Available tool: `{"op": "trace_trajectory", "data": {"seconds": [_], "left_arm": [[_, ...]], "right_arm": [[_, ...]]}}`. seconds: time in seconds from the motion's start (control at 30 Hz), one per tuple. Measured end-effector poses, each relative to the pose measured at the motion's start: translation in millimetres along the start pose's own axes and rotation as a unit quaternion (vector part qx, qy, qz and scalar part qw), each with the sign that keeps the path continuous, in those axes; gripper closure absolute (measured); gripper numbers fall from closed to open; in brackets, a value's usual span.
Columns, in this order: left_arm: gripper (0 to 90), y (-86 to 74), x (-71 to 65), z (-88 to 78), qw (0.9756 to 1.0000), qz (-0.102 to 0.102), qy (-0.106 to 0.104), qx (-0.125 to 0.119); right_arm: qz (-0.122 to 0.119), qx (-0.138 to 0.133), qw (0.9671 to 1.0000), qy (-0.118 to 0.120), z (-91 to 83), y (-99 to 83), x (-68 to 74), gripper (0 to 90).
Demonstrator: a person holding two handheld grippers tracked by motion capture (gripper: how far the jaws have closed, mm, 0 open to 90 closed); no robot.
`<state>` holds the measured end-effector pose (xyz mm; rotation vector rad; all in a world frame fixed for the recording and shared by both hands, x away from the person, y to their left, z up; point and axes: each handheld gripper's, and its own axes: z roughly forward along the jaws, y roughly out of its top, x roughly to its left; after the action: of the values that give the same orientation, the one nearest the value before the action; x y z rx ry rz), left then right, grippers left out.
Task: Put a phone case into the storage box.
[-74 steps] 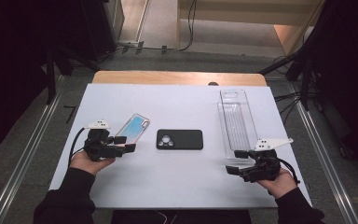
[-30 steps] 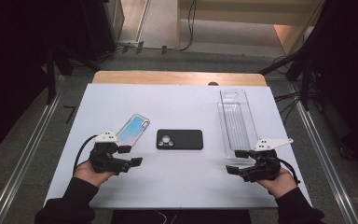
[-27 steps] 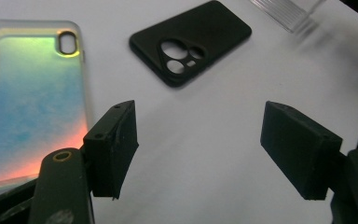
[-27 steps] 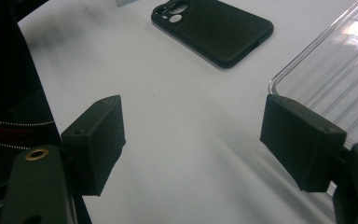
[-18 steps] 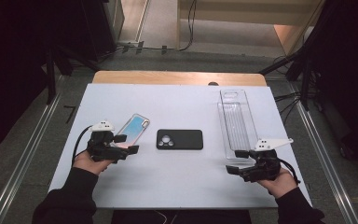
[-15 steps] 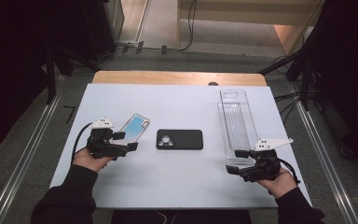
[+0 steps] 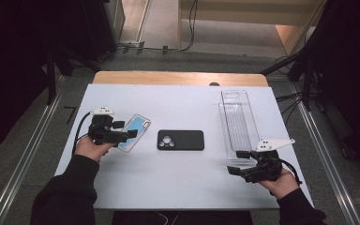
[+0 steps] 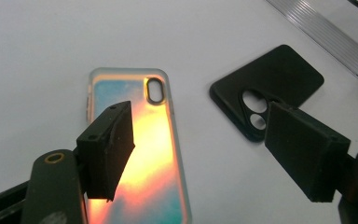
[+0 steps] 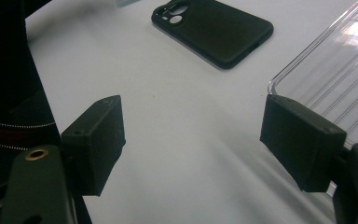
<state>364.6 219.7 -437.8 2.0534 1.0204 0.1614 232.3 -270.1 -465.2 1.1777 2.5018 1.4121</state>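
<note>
The white surface [image 7: 178, 183] is evenly lit from above while the room around it lies dark. Warm orange glare spreads across the iridescent phone case [image 8: 135, 154]. The close pictures are soft, and faint shadows stretch beneath the right hand-held gripper [image 9: 191, 140]

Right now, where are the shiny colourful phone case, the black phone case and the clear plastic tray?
colourful phone case [image 8: 142, 154], left gripper view, middle of its back.
black phone case [image 7: 187, 139], high view, plain back beside the camera holes.
clear plastic tray [image 7: 238, 123], high view, ribbed floor.
</note>
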Motion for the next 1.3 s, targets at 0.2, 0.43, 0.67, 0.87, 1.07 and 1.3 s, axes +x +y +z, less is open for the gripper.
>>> {"op": "trace_trajectory", "data": {"seconds": [0.2, 0.43, 0.67, 0.87, 1.07, 1.3], "left_arm": [[24.2, 9.1, 11.8, 4.9, 0.9998, 0.0, 0.019, -0.004], [8.7, 14.0, 19.8, 14.3, 0.9999, -0.001, 0.016, -0.005], [0.0, 13.5, 21.4, 15.8, 0.9996, -0.017, 0.019, -0.01], [0.0, 9.9, 19.9, 20.3, 0.9993, -0.001, 0.036, -0.009], [0.0, 4.4, 21.9, 28.6, 0.999, 0.0, 0.044, 0.001], [0.0, -1.5, 22.3, 39.4, 0.9984, 0.012, 0.051, 0.018]], "right_arm": [[0.001, 0.001, 1.0, 0.0, 0.3, 0.1, 0.0, 19.8], [0.002, 0.002, 1.0, 0.0, 0.4, 0.1, -0.4, 19.8], [0.002, 0.003, 1.0, 0.0, 0.7, 0.0, -0.3, 19.8], [0.001, 0.003, 1.0, 0.002, 0.8, 0.1, 0.0, 19.8], [0.0, 0.003, 1.0, 0.002, 0.7, 0.2, 0.1, 19.8], [0.0, 0.004, 1.0, 0.002, 0.7, 0.1, 0.5, 19.8]]}}
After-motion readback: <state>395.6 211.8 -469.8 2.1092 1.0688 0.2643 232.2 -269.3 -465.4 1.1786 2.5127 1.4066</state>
